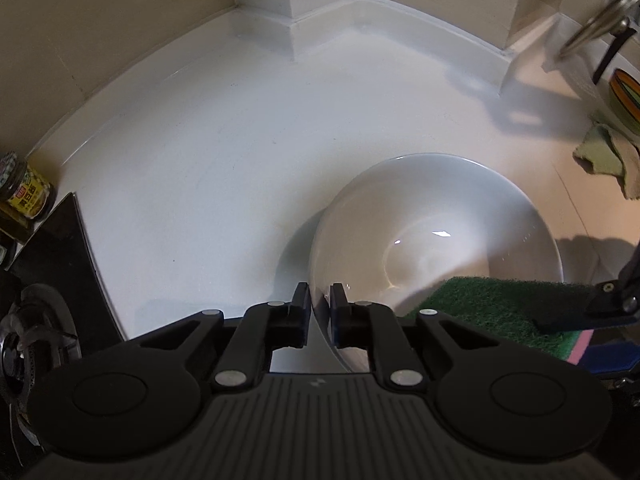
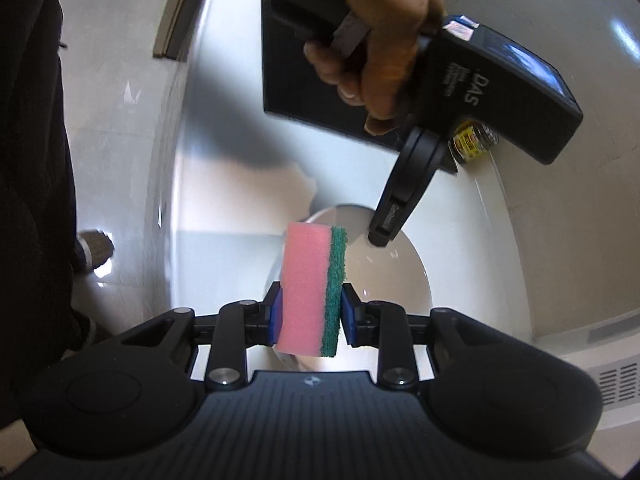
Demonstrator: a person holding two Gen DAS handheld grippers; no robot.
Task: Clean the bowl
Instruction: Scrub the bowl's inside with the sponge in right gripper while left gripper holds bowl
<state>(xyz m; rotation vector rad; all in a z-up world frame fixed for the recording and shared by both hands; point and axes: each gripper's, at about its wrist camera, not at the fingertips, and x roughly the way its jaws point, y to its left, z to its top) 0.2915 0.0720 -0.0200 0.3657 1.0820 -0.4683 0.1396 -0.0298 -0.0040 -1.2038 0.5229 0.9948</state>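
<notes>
The white bowl point(image 1: 436, 236) sits on the white countertop point(image 1: 224, 152), tipped up on its near side, its inside bare and glossy with a couple of small glints of light. The left gripper point(image 1: 320, 308) has its two fingers pinched on the bowl's near rim, one pad outside the wall and one inside. From the right wrist view the same bowl point(image 2: 396, 276) lies beyond the right gripper point(image 2: 310, 312), which is clamped on a pink sponge point(image 2: 308, 288) with a green scouring layer; the sponge stands on end between the blue pads, held just above the bowl's rim. In the left wrist view the green scouring face point(image 1: 492, 308) reaches over the bowl's right edge, though I cannot tell if it touches the inside. The person's left hand point(image 2: 384, 40) grips the black handle of the left gripper above the bowl. Off to the left on the counter stands a small jar point(image 1: 24, 192) with a yellow label, next to a black stovetop point(image 1: 60, 264) and its burner. At the far right lie a crumpled green cloth point(image 1: 608, 156) and a striped bowl point(image 1: 626, 96).
</notes>
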